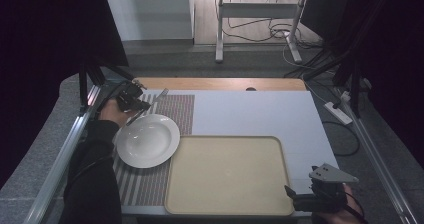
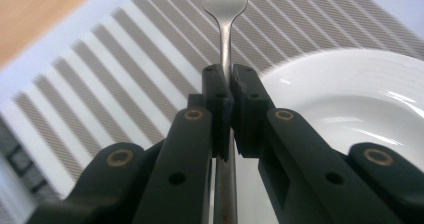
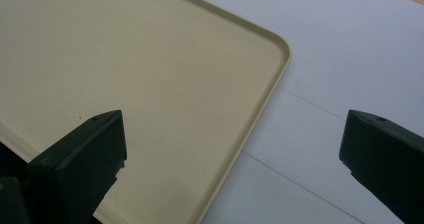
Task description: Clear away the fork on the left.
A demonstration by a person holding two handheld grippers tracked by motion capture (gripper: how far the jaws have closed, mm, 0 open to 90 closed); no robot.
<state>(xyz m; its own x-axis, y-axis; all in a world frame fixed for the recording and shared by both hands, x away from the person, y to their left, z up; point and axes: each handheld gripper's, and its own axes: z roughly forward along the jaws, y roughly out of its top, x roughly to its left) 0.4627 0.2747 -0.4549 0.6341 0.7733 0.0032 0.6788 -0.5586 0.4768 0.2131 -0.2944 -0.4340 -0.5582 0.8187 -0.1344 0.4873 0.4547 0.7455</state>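
Observation:
My left gripper [image 2: 229, 84] is shut on the handle of a metal fork [image 2: 225, 14], whose tines point away above a striped placemat [image 2: 125, 59]. From the high view this left gripper [image 1: 142, 105] sits at the far left of the table, just behind a white plate [image 1: 148, 140], with the fork [image 1: 157, 97] sticking out toward the back. The plate [image 2: 350, 99] lies to the right of the jaws. My right gripper [image 3: 232, 149] stands open, its jaws wide apart over the corner of a beige tray [image 3: 125, 69]. That right gripper [image 1: 300, 196] rests near the front right.
The beige tray [image 1: 227, 176] lies at the front middle on a white table cover [image 1: 260, 111]. The striped placemat [image 1: 175, 109] runs under the plate at the left. A wooden table edge [image 1: 220, 83] shows at the back, metal rails at both sides.

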